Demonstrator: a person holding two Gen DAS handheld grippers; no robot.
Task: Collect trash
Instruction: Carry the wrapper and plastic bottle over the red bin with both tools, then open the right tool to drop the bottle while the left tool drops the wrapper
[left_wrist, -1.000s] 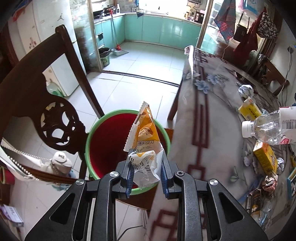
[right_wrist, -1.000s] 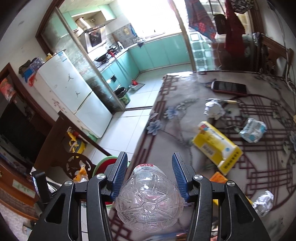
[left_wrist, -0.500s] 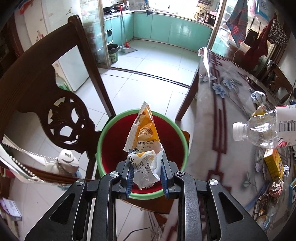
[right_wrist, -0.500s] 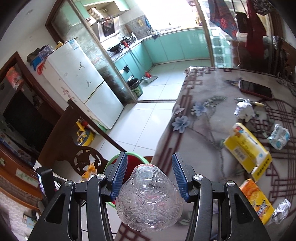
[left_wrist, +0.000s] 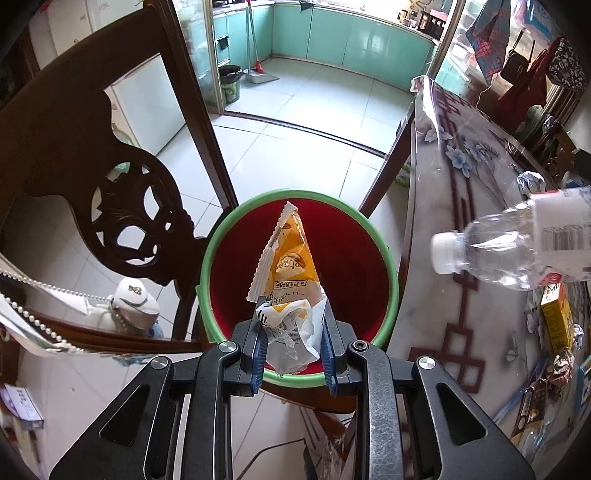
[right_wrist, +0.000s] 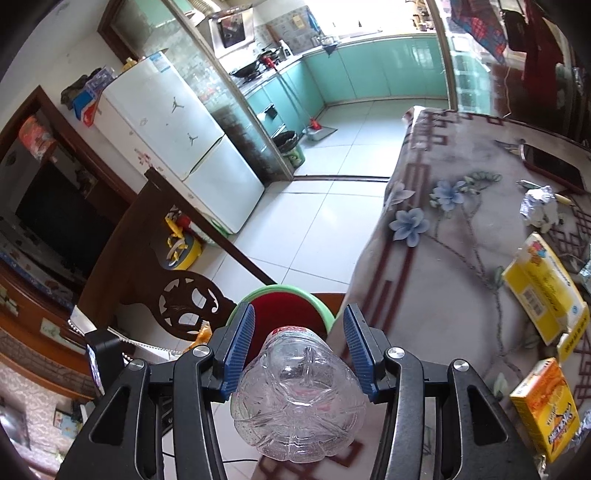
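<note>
both hand-held grippers have moved toward the bin (left_wrist: 299, 229), now nearer. left hand-held gripper (left_wrist: 293, 354) clenches a wrapper (left_wrist: 290, 288) above the bin's red inside. right hand-held gripper (right_wrist: 299, 347) grasps a bottle (right_wrist: 299, 398), cap toward the bin, beside the desk (right_wrist: 443, 266) edge.

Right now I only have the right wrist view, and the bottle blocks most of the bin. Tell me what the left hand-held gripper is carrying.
Observer: The left hand-held gripper is shut on an orange and white snack wrapper, held in front of the bin's open mouth.
Operator: Describe the inside of the bin.
Observer: The green-rimmed bin has red walls. I see no trash in the part the wrapper leaves uncovered.
Operator: Report the bottle's neck end.
Observer: The bottle has its white cap on. The cap shows over the table edge, right of the bin's rim.
</note>
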